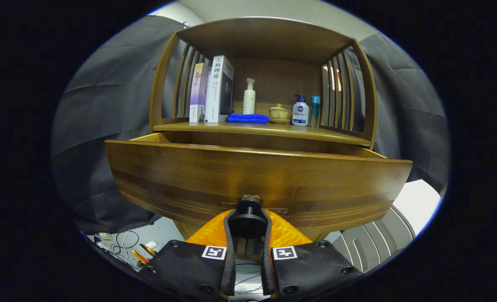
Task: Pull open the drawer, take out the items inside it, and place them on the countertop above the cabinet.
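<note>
Tongs pinched on drawer knob; drawer drawn partly out just ahead. Risk judged: grip could slip off the knob if pulled off-axis.

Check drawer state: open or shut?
Open: the drawer front stands out from the cabinet, gap behind it. Gripper shut on knob.

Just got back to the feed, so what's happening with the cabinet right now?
The gripper has its jaws closed on the drawer's dark round knob, and the drawer stands pulled partway out of the wooden cabinet. Its inside is hidden behind the front panel. On the countertop above sit books, a blue cloth, bottles and a small lidded pot.
</note>
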Action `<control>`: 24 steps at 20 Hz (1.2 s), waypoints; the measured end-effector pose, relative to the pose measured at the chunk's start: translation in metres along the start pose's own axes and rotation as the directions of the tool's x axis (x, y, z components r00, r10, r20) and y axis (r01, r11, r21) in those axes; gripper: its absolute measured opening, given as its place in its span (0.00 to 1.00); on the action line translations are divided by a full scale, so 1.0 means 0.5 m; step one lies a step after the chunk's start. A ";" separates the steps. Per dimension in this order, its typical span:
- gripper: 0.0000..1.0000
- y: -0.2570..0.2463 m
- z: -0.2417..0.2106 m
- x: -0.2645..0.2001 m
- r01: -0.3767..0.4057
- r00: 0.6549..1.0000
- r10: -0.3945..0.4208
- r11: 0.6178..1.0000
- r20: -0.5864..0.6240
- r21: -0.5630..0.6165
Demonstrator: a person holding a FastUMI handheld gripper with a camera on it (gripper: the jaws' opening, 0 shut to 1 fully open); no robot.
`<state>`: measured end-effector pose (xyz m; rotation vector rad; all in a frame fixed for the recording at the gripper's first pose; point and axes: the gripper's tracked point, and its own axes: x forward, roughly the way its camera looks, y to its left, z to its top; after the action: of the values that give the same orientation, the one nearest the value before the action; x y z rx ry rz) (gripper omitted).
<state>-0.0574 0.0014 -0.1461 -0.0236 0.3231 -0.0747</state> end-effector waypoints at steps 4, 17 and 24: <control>0.26 0.005 -0.021 -0.031 -0.016 1.000 0.016 1.000 -0.013 0.005; 0.39 0.009 -0.039 -0.075 -0.059 0.995 0.057 0.998 -0.082 -0.019; 1.00 -0.019 0.036 -0.123 -0.095 0.990 0.094 0.995 -0.104 -0.007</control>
<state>-0.1105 -0.0033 -0.1092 -0.0159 0.4275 0.0204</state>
